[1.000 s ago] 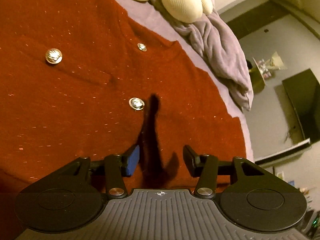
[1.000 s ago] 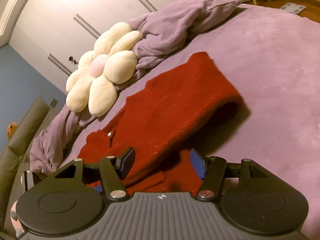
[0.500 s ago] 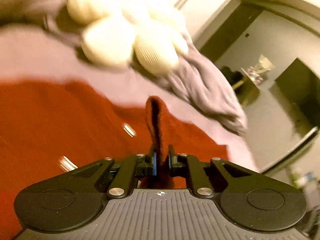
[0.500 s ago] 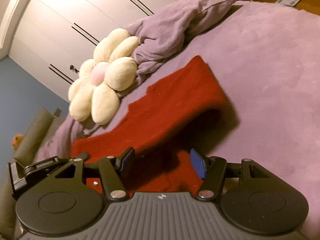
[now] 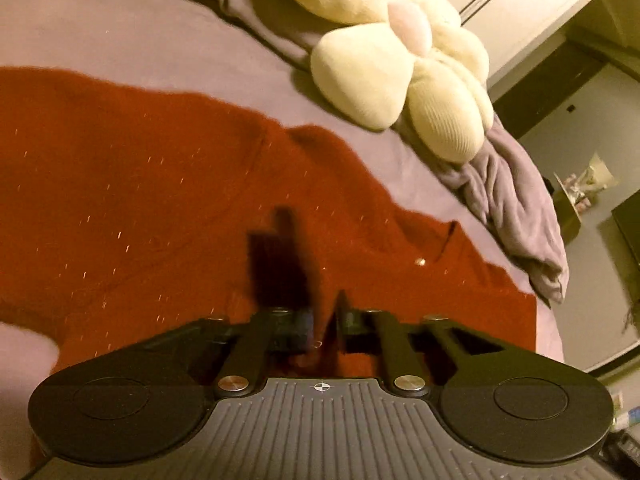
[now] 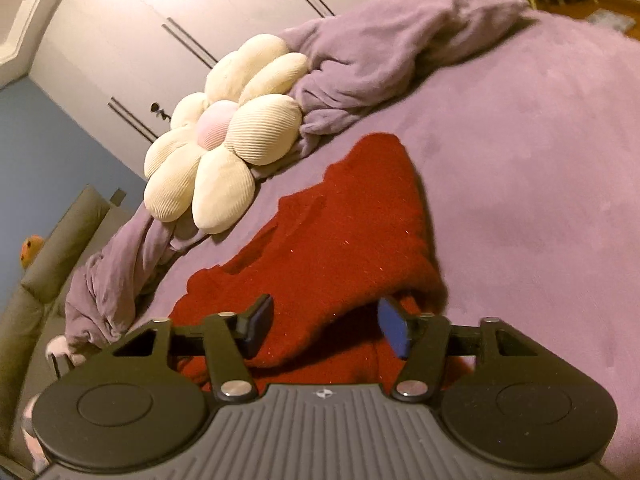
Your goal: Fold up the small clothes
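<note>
Folding red cardigan (image 6: 340,240) on bed (image 6: 540,160) | left claw (image 5: 324,324) nearly shut, cloth pinch uncertain | right claw (image 6: 326,328) spread, folded sleeve directly ahead, nearer.

Home bedroom: purple-covered bed (image 6: 540,140), flower cushion (image 6: 224,136), white wardrobe doors (image 6: 160,20).

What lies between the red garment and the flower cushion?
In the right wrist view, only a bare strip of purple bed cover separates the red garment from the flower cushion.
</note>
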A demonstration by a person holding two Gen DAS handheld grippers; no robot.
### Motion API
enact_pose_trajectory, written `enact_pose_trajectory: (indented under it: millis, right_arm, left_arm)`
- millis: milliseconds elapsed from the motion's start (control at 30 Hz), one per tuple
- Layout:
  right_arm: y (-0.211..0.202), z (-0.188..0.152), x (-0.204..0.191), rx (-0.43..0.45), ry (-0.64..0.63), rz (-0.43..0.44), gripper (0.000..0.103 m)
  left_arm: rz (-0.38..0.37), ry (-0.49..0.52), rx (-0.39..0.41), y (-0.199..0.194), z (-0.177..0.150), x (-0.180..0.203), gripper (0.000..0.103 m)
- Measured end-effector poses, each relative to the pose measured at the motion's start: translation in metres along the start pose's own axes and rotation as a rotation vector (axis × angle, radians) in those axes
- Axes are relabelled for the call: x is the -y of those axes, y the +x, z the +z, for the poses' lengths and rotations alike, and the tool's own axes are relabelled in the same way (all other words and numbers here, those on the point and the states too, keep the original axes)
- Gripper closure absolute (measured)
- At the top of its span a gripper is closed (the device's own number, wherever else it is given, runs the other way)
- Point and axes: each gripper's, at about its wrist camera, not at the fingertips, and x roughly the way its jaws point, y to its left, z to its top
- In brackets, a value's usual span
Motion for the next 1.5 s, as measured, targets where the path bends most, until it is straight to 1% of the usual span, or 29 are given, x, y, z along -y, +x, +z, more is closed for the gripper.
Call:
enact_pose_trajectory:
  millis: [33, 67, 167, 267, 300, 367, 433, 500, 567, 633, 667, 700, 733, 767, 800, 900, 1000, 1033, 1133, 1233, 1300, 1333, 1500]
  right_arm:
    - [0.002, 0.0, -0.003, 0.0, -0.02, -0.012, 0.065]
    - [0.006, 0.0, -0.006, 0.002, -0.037, -0.026, 0.068]
    - [0.016, 0.002, -0.017, -0.002, -0.088, -0.051, 0.071]
    - [0.018, 0.003, -0.032, 0.041, -0.155, -0.047, 0.071]
    - [0.019, 0.003, -0.036, 0.053, -0.175, -0.047, 0.071]
    - [0.027, 0.001, -0.047, 0.066, -0.239, -0.086, 0.071]
    - [0.043, -0.004, -0.053, 0.035, -0.298, -0.135, 0.071]
    - [0.064, -0.01, -0.052, -0.033, -0.316, -0.183, 0.071]
    - [0.078, -0.018, -0.048, -0.056, -0.34, -0.223, 0.071]
    - [0.085, -0.027, -0.048, -0.041, -0.383, -0.258, 0.072]
    - [0.087, -0.031, -0.049, -0.029, -0.407, -0.268, 0.072]
    - [0.088, -0.035, -0.05, -0.017, -0.431, -0.281, 0.072]
    - [0.089, -0.039, -0.051, -0.008, -0.452, -0.294, 0.072]
    - [0.091, -0.043, -0.054, -0.001, -0.477, -0.302, 0.071]
    - [0.093, -0.047, -0.056, 0.0, -0.512, -0.311, 0.071]
    - [0.098, -0.053, -0.061, 0.0, -0.58, -0.329, 0.069]
    - [0.094, -0.049, -0.067, -0.024, -0.599, -0.344, 0.068]
    - [0.09, -0.048, -0.07, -0.026, -0.594, -0.35, 0.067]
    - [0.067, -0.051, -0.079, 0.004, -0.557, -0.321, 0.05]
    - [0.045, -0.063, -0.088, 0.021, -0.551, -0.278, 0.049]
    - [0.03, -0.073, -0.092, 0.027, -0.553, -0.253, 0.049]
    - [0.024, -0.077, -0.095, 0.028, -0.552, -0.244, 0.049]
    - [0.003, -0.086, -0.105, 0.028, -0.522, -0.234, 0.049]
  left_arm:
    - [0.005, 0.021, 0.017, -0.002, 0.003, 0.004, 0.092]
    - [0.006, 0.047, 0.03, -0.004, 0.006, 0.009, 0.092]
    - [0.011, 0.117, 0.084, -0.014, 0.018, 0.021, 0.092]
    - [0.054, 0.193, 0.153, -0.024, 0.029, 0.025, 0.092]
    - [0.071, 0.204, 0.155, -0.023, 0.031, 0.025, 0.091]
    - [0.113, 0.213, 0.126, -0.014, 0.029, 0.021, 0.089]
    - [0.162, 0.217, 0.085, -0.003, 0.021, 0.018, 0.08]
    - [0.156, 0.227, 0.064, 0.002, 0.012, 0.015, 0.062]
    - [0.144, 0.238, 0.062, 0.005, 0.004, 0.013, 0.06]
    - [0.163, 0.247, 0.057, 0.007, 0.002, 0.011, 0.057]
    - [0.167, 0.242, 0.062, 0.007, 0.001, 0.009, 0.048]
    - [0.162, 0.226, 0.067, 0.005, 0.001, 0.005, 0.032]
    - [0.148, 0.2, 0.067, 0.004, 0.0, 0.002, 0.024]
    - [0.12, 0.17, 0.067, 0.001, -0.001, -0.002, 0.009]
    - [0.099, 0.143, 0.073, -0.002, -0.003, -0.005, 0.004]
    - [0.089, 0.083, 0.102, -0.018, -0.004, -0.013, 0.003]
    - [0.066, -0.023, 0.144, -0.048, -0.007, -0.038, 0.002]
    - [0.08, -0.06, 0.163, -0.061, -0.008, -0.049, 0.002]
    - [0.145, -0.147, 0.226, -0.104, -0.007, -0.091, 0.001]
    - [0.232, -0.236, 0.309, -0.148, -0.007, -0.14, 0.001]
    - [0.289, -0.331, 0.359, -0.17, -0.009, -0.174, 0.001]
    - [0.304, -0.386, 0.382, -0.179, -0.009, -0.19, 0.001]
    - [0.294, -0.611, 0.482, -0.201, -0.007, -0.256, 0.002]
